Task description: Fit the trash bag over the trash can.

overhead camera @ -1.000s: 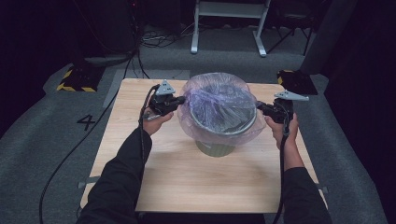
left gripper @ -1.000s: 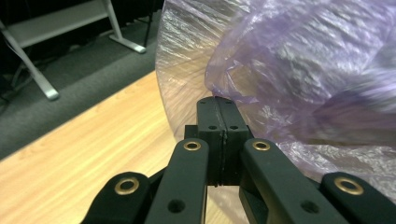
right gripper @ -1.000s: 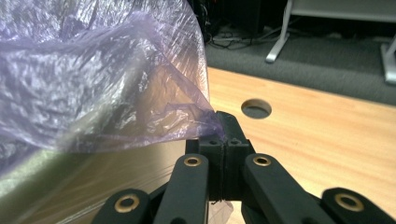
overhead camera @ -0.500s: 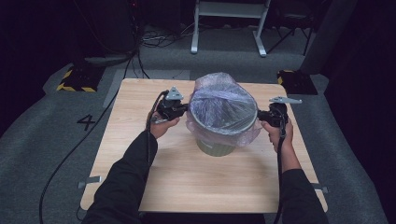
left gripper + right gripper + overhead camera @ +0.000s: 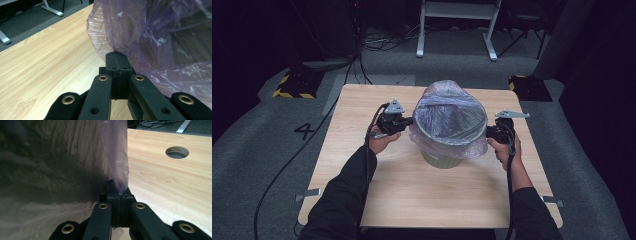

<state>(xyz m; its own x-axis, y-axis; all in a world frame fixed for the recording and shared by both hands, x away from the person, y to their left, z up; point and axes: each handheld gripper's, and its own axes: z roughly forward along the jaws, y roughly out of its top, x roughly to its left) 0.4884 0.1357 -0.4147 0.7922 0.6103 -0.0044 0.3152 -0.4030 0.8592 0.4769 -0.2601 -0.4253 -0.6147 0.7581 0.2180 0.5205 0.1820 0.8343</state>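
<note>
Bag [image 5: 447, 112] mostly draped over bin [image 5: 441, 159] rim; left tool [image 5: 406, 120] and right tool [image 5: 490, 133] both clamped tight on its film. Left: pull edges down, release.

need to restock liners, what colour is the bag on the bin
Translucent pale purple bag, clearest in the left gripper view.

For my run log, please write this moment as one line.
left claw: shut on bag | right claw: shut on bag | bag: purple, draped over bin rim | bin: upright on table
</note>
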